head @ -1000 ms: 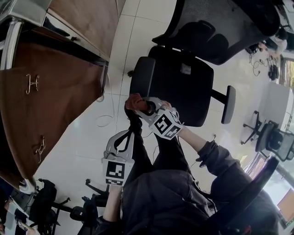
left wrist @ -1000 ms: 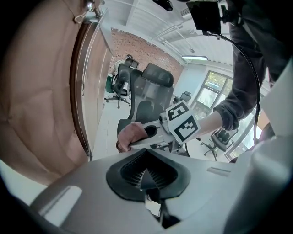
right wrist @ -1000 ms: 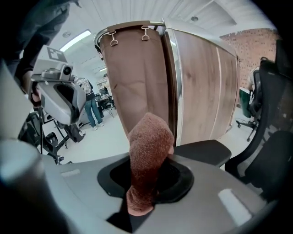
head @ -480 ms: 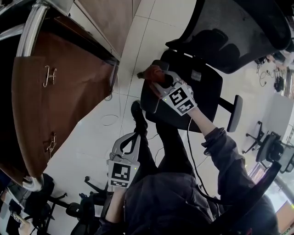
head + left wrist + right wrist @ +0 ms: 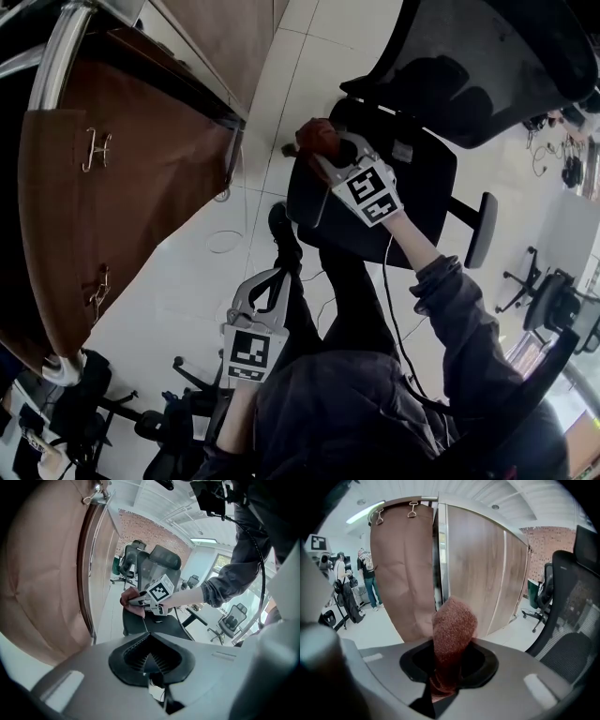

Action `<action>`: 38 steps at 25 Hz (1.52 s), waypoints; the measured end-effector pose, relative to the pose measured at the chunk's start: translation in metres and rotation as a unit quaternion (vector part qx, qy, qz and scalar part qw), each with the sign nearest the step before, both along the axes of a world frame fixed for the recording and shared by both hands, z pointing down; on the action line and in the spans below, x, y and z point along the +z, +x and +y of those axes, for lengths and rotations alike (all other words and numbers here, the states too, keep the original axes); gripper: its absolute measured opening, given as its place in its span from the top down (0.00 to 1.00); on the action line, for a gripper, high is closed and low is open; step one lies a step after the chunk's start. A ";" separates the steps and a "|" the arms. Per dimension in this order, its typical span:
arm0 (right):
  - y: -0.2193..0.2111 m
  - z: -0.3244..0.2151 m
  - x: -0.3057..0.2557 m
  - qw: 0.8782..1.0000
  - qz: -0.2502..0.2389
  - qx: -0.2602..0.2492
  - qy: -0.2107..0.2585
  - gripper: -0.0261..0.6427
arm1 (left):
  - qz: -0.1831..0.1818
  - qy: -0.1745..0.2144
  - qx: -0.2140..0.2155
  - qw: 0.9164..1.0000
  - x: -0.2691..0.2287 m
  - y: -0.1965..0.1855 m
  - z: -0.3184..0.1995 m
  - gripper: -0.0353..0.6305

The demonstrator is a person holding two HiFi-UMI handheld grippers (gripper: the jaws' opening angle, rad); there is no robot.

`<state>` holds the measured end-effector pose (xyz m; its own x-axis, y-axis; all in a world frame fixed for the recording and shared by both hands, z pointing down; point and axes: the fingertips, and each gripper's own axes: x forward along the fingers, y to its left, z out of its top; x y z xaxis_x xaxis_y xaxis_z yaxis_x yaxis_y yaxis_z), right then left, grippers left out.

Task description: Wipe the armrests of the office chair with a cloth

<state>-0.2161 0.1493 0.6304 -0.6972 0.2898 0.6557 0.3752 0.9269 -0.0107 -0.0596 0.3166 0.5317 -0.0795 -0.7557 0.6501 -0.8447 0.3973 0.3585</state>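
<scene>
The right hand-held gripper (image 5: 330, 156) was clenched on a reddish-brown cloth (image 5: 317, 138); in the right gripper view the cloth (image 5: 453, 629) stood up from between the jaws of that hand-held gripper (image 5: 444, 682), folded over at its top. In the head view the cloth lay at 11 o'clock from the marker cube, over the far end of the office chair's black armrest (image 5: 306, 195). Whether it touched the pad could not be told. That armrest ran along the 9 o'clock side of the chair's seat (image 5: 403, 202), and the other armrest (image 5: 480, 231) stood off at 3 o'clock.

The left hand-held gripper (image 5: 270, 278) hung at 7 o'clock from the right one, well apart from the chair. In its own view the left hand-held gripper (image 5: 150, 661) had its jaws together on nothing, and it looked toward the cloth (image 5: 131, 605) and the seat (image 5: 157, 623).

A brown curtain (image 5: 112, 216) hung at 9 o'clock, above a white tiled floor (image 5: 202, 281).
</scene>
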 end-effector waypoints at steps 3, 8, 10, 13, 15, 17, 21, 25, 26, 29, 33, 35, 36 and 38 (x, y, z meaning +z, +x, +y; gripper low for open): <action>0.021 0.019 -0.004 1.000 0.001 0.001 -0.018 0.83 | 0.000 0.000 0.006 1.000 0.000 0.004 -0.001 0.92; 0.068 0.066 -0.008 0.998 0.016 -0.022 -0.052 0.83 | -0.001 0.002 0.016 1.000 -0.001 0.007 -0.004 0.92; 0.085 0.083 -0.010 0.997 0.020 -0.037 -0.063 0.83 | -0.002 0.002 0.020 1.000 -0.001 0.008 -0.005 0.92; 0.102 0.093 -0.012 0.996 0.023 -0.046 -0.074 0.83 | -0.002 0.001 0.026 1.000 -0.002 0.010 -0.007 0.92; 0.107 0.086 -0.010 0.996 0.024 -0.036 -0.076 0.83 | -0.001 0.000 0.027 1.000 -0.002 0.011 -0.007 0.92; 0.105 0.067 -0.004 0.997 0.025 -0.008 -0.075 0.83 | -0.002 -0.001 0.028 1.000 -0.002 0.010 -0.007 0.92; 0.096 0.016 0.008 0.995 0.029 0.066 -0.069 0.83 | 0.001 -0.006 0.028 1.000 0.001 0.010 -0.006 0.92; 0.091 -0.027 0.027 0.989 0.036 0.126 -0.065 0.83 | 0.004 -0.010 0.025 1.000 0.002 0.008 -0.007 0.92; 0.092 -0.034 0.036 0.987 0.043 0.137 -0.068 0.83 | 0.005 -0.011 0.024 1.000 0.003 0.008 -0.007 0.92; 0.095 -0.045 0.065 0.981 0.075 0.160 -0.079 0.83 | 0.009 -0.016 0.022 1.000 0.005 0.005 -0.008 0.92; 0.088 -0.044 0.104 0.975 0.110 0.164 -0.098 0.83 | 0.014 -0.023 0.018 0.999 0.008 0.002 -0.012 0.92; 0.081 -0.038 0.126 0.974 0.128 0.158 -0.102 0.83 | 0.017 -0.027 0.017 0.999 0.011 0.000 -0.014 0.92; 0.077 -0.036 0.138 0.972 0.139 0.157 -0.104 0.83 | 0.019 -0.028 0.016 0.999 0.012 0.000 -0.015 0.92; 0.072 -0.033 0.160 0.967 0.161 0.163 -0.107 0.83 | 0.022 -0.031 0.016 0.999 0.014 0.000 -0.017 0.92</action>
